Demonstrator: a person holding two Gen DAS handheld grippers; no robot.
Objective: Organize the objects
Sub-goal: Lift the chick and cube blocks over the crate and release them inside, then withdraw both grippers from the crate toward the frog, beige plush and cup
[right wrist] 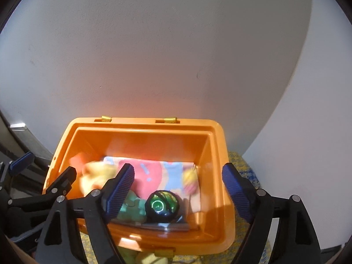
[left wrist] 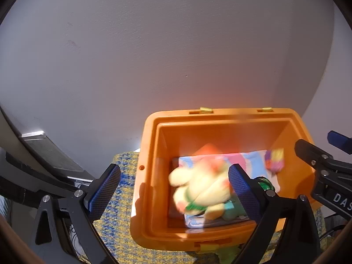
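Note:
An open orange plastic bin (left wrist: 145, 154) (right wrist: 217, 145) stands on a yellow-and-blue rug against a wall. Inside lie a pale yellow plush toy (left wrist: 198, 187) (right wrist: 94, 176), blurred, a pink-and-blue picture book (left wrist: 242, 160) (right wrist: 158, 173), a green plush (right wrist: 132, 206), a black ball with a green spot (right wrist: 161, 205) and a small yellow-and-pink toy (left wrist: 275, 159) (right wrist: 190, 181). My left gripper (left wrist: 173, 189) is open and empty above the bin's left side. My right gripper (right wrist: 178, 189) is open and empty above the bin's middle and also shows at the right of the left wrist view (left wrist: 325, 154).
The grey wall (left wrist: 176, 55) rises right behind the bin. A dark metal frame (left wrist: 50, 154) stands to the left. The rug (left wrist: 123, 220) shows left of and in front of the bin. A yellow-green soft thing (right wrist: 145, 258) lies on the rug at the bin's near edge.

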